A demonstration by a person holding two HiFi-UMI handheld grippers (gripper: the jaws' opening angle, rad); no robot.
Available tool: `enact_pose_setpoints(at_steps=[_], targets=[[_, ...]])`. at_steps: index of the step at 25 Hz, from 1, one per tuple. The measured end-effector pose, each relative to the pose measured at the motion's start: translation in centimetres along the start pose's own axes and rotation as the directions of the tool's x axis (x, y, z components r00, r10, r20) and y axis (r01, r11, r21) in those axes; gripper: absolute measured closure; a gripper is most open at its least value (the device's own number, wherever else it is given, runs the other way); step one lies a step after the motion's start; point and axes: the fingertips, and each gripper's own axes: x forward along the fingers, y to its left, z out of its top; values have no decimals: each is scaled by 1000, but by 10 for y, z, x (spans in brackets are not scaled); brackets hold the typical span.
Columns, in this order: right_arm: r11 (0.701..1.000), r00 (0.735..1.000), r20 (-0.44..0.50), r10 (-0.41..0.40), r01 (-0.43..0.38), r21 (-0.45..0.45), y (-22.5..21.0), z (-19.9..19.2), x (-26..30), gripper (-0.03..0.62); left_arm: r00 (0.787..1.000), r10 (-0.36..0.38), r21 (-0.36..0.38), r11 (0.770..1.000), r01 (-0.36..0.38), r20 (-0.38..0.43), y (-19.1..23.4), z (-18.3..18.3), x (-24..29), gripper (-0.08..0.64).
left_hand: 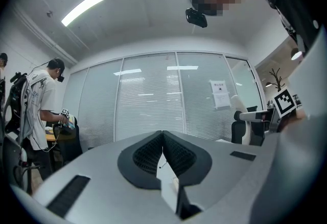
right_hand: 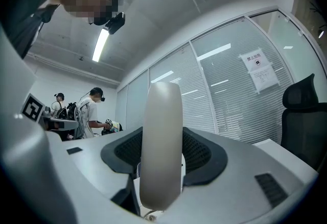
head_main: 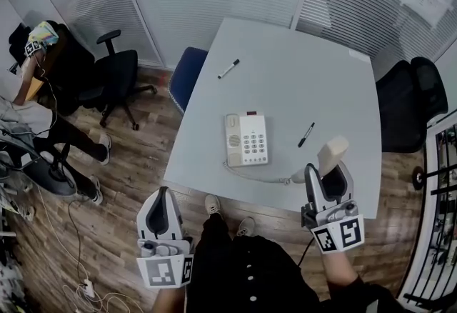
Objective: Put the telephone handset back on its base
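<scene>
**Item: telephone handset**, cream. It is held off the telephone base, to the right of the base and nearer the person, above the near edge of the worktop. It is pinched between the jaws of the right gripper. In the right gripper view the handset stands upright in the gripper, with a ribbed black pad seen on each side of it. One rounded end rises well above the jaw tips.

**Item: telephone base**, cream, with keypad. It lies flat on the worktop and its cradle side is unoccupied. A pale cord runs from the near left corner of the base along the worktop edge towards the lower end of the handset.

**Item: left gripper**. It is held off the worktop, to the left of the base and nearer the person, above the wooden floor. In the left gripper view the jaws of the gripper are pressed together at the tips, with nothing between them.

**Other items:**
- One black pen lies just right of the base.
- A second pen lies beyond the base, towards the far left edge.
- A blue chair stands beyond and left of the base, at the edge of the worktop.
</scene>
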Motion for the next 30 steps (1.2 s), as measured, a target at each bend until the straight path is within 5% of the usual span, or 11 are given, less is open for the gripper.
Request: enact_pose_setpoints(at_steps=[30], targets=[[999,998,39,-46,47,-27,11,8,95,356,997,-59,-1,998,59,58,64,12,94,543]])
